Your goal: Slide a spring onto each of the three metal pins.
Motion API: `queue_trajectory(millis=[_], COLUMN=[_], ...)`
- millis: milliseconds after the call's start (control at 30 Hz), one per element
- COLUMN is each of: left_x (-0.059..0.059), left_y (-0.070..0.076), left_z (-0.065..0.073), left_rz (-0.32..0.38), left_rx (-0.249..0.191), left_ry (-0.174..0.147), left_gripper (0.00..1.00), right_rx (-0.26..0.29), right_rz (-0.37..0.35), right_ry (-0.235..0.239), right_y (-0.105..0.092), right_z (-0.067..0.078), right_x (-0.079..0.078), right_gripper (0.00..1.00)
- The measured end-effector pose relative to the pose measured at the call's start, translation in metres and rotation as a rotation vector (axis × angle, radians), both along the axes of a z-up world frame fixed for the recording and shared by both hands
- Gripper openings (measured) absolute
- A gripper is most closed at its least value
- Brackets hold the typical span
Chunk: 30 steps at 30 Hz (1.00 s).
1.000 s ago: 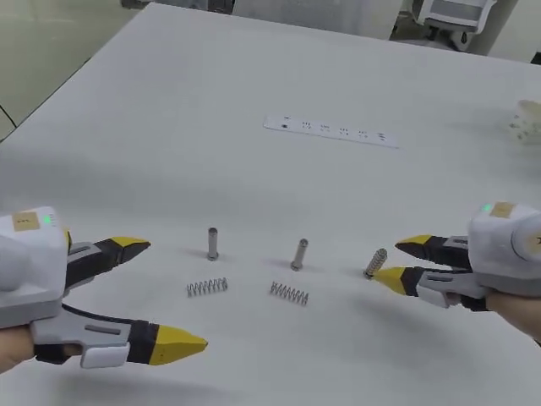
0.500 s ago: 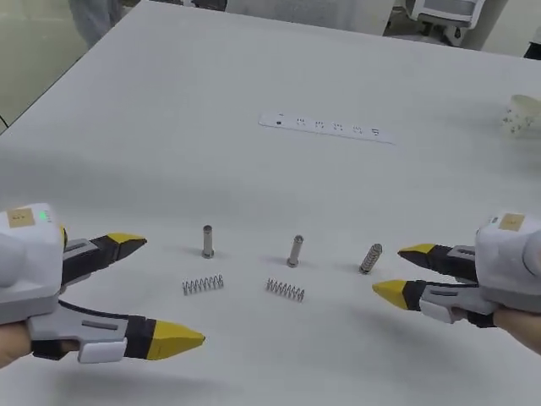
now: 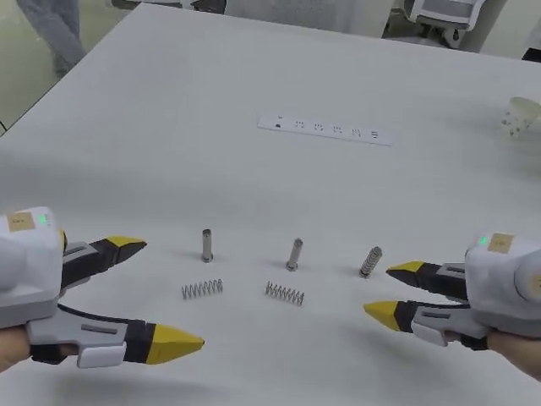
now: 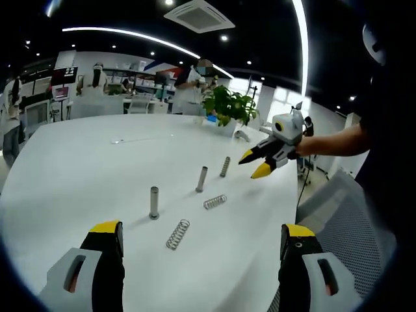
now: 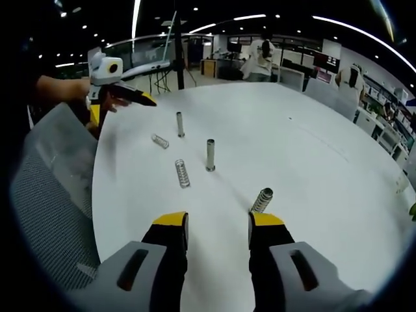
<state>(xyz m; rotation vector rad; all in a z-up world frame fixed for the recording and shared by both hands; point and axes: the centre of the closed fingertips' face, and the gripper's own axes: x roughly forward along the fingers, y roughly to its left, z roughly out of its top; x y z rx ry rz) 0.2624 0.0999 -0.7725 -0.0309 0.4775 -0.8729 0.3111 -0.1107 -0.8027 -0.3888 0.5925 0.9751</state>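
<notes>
Tabletop (image 3: 254, 68): white, broad, carrying all items.

Power strip (image 3: 325, 130): flat and white, lying well beyond the work.

Left claw (image 3: 156, 294): jaws wide apart and empty, hovering near the person, to the left of the pins.

Right claw (image 3: 385, 291): jaws apart with a narrower gap, holding nothing, just short of the sprung pin.

Pins, three, standing in a row:
- left pin (image 3: 206, 244), bare
- middle pin (image 3: 293, 253), bare
- right pin (image 3: 370, 260), already wearing its spring

Loose springs, two, lying flat on the near side of the row:
- left spring (image 3: 202, 289), just before the left pin
- middle spring (image 3: 285, 293), just before the middle pin

Step in hand, as judged: one pin of three is done and the second pick-up has not begun. The next move calls for closing a claw lightly on a loose spring near one end, turning it upright, then lining its bore over a bare pin's top — a poor line-up would likely tip the pin.
</notes>
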Motion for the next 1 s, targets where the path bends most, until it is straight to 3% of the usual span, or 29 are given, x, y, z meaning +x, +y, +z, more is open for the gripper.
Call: queue_trajectory(millis=[533,1000], left_x=[-0.003,-0.005], left_y=[-0.002,-0.004], left_z=[-0.002,-0.002], left_rz=[-0.01,-0.019], left_rx=[0.009,0.011], left_ry=[0.008,0.012], left_gripper=[0.98,0.98], right_rx=[0.052,-0.009], right_rz=[0.11,0.182], right_ry=[0.014,0.025], right_y=[0.066,0.09], right_z=[0.001,-0.025], right_x=[-0.007,-0.008], right_gripper=[0.32,0.23])
